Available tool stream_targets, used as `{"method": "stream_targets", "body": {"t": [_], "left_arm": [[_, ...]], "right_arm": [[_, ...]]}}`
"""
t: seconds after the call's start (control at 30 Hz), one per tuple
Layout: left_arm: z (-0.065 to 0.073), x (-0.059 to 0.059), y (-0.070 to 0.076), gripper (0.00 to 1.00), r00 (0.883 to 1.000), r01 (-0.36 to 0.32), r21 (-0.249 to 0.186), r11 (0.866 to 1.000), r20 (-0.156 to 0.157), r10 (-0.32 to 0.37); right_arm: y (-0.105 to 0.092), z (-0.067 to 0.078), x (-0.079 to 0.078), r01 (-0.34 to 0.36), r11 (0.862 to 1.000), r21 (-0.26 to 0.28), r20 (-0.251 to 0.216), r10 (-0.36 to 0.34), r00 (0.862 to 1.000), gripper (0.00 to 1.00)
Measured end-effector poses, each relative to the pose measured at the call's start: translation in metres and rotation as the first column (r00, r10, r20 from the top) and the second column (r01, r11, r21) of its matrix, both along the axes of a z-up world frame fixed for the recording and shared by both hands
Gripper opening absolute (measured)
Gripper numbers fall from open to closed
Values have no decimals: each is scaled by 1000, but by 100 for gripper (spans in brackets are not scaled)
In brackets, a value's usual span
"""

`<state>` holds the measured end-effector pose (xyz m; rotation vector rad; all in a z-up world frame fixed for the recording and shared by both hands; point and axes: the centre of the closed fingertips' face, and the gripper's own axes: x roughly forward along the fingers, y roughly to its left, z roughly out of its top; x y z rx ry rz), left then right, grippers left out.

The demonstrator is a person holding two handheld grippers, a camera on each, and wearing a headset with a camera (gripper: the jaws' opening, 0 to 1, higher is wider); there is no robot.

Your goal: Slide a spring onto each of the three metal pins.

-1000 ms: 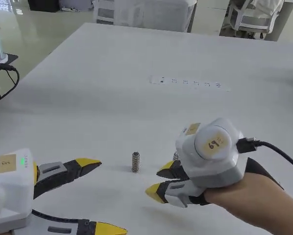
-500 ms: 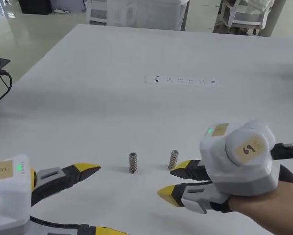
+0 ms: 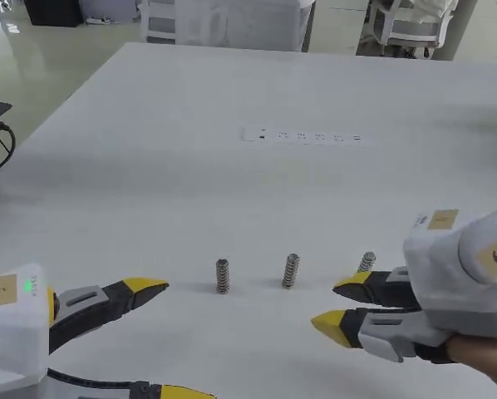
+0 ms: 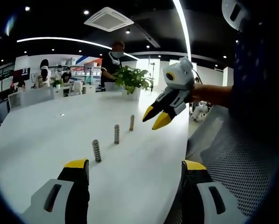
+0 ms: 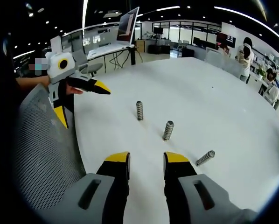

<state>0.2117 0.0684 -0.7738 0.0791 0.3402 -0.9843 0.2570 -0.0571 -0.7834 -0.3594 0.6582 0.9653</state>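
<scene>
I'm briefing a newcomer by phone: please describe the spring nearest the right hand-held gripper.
On the white table, three springs stand in a row. Yours is the right-end spring, just beyond the yellow tips of the right hand-held gripper; the other two springs stand farther left.

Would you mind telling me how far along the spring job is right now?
Looks finished: in the head view the left spring, middle spring and right spring stand upright in a row on the table, their pins presumably hidden inside. Nothing is in hand: the left hand-held gripper and right hand-held gripper are open and empty. Nothing seems left to fit.
</scene>
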Motion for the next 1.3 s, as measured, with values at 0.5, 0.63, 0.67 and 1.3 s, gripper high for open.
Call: {"method": "stream_targets", "body": {"t": [0.5, 0.63, 0.67, 1.3], "left_arm": [[2, 4, 3, 78, 1000, -10, 3, 1000, 4, 10], [3, 5, 5, 78, 1000, -21, 3, 1000, 4, 21], [3, 5, 4, 78, 1000, -21, 4, 1000, 3, 21], [-1, 15, 10, 80, 999, -49, -3, 999, -19, 49]], "right_arm": [[-56, -3, 6, 89, 995, 37, 20, -90, 996, 31], [-71, -2, 6, 111, 992, 56, 23, -112, 993, 32], [-75, -3, 6, 118, 991, 59, 22, -120, 993, 32], [-92, 2, 4, 105, 984, 147, 78, -117, 990, 58]]}}
